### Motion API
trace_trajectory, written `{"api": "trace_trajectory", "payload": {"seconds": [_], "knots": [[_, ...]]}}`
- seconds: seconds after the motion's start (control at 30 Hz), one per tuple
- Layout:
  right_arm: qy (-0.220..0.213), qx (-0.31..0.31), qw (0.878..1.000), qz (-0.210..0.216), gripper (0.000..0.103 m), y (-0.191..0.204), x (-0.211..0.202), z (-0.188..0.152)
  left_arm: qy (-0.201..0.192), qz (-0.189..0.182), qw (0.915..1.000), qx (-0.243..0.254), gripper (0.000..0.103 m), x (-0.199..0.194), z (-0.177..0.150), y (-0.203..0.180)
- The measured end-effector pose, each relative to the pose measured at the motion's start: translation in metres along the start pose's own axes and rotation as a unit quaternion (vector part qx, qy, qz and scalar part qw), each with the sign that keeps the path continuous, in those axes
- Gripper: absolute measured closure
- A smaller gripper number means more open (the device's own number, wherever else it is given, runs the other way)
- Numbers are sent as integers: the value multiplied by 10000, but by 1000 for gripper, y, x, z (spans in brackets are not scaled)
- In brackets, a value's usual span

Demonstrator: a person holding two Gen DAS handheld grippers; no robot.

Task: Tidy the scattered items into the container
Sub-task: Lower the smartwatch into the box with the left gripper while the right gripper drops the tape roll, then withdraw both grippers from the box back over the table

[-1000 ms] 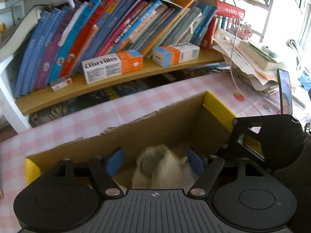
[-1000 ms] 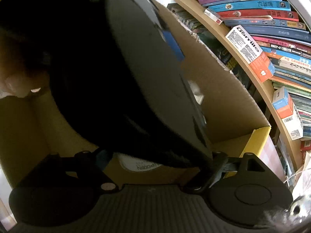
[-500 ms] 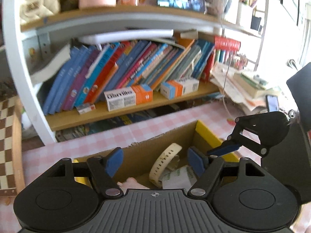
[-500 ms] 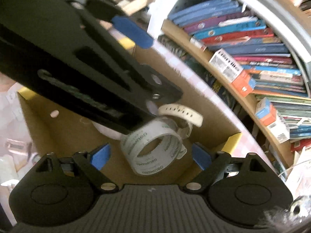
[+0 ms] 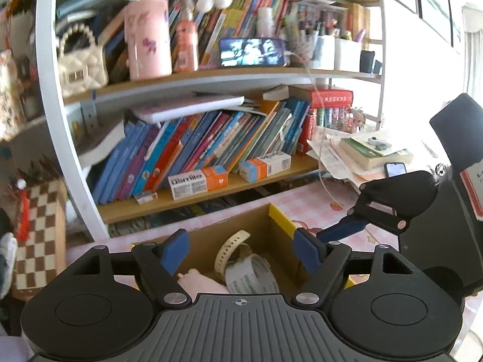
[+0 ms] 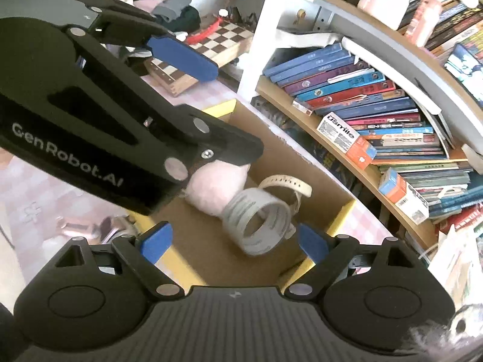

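left gripper (image 5: 241, 252): agape, empty | right gripper (image 6: 234, 241): agape, empty | box (image 6: 305, 163): tape (image 6: 261, 221), strap (image 6: 286, 184), pink toy (image 6: 219, 185) inside, touching

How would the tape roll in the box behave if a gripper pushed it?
The tape roll lies on its curved side, so it would probably roll until the cardboard box wall stops it. Its hollow ring looks fairly stiff and light.

Right hand-held gripper (image 6: 234, 242) at the bottom of the frame, jaws spread wide, nothing between them. Cardboard box (image 6: 305, 163) at centre holds a tape roll (image 6: 259, 223), a cream watch strap (image 6: 286, 184) and a pink soft item (image 6: 217, 187), all touching. Left hand-held gripper (image 6: 181, 57) fills the upper left, above the box. Bookshelf (image 6: 362, 175) at right.
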State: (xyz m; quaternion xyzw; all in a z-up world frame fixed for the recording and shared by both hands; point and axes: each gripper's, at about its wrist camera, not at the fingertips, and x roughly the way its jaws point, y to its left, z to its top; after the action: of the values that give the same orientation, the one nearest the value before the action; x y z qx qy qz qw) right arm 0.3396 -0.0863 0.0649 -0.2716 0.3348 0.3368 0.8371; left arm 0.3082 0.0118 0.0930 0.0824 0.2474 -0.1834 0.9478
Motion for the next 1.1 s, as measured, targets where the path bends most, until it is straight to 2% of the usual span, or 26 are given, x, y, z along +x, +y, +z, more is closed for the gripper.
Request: {"api": "trace_trajectory", "payload": {"seconds": [0.4, 0.67, 0.93, 1.1], "knots": [[-437, 546, 9975, -54, 12, 23, -69, -61, -117, 265, 9996, 35, 22, -77, -39, -42], [-618, 1082, 9921, -131, 11, 38, -104, -106, -184, 741, 9954, -583, 21, -117, -79, -47], [-930, 1359, 9839, -691, 6, 63, -119, -142, 140, 1141, 9898, -839, 21, -134, -121, -49], [-1023, 1659, 9781, -724, 6, 78, -119, -157, 360, 1307, 9832, -1224, 21, -143, -150, -50]]}}
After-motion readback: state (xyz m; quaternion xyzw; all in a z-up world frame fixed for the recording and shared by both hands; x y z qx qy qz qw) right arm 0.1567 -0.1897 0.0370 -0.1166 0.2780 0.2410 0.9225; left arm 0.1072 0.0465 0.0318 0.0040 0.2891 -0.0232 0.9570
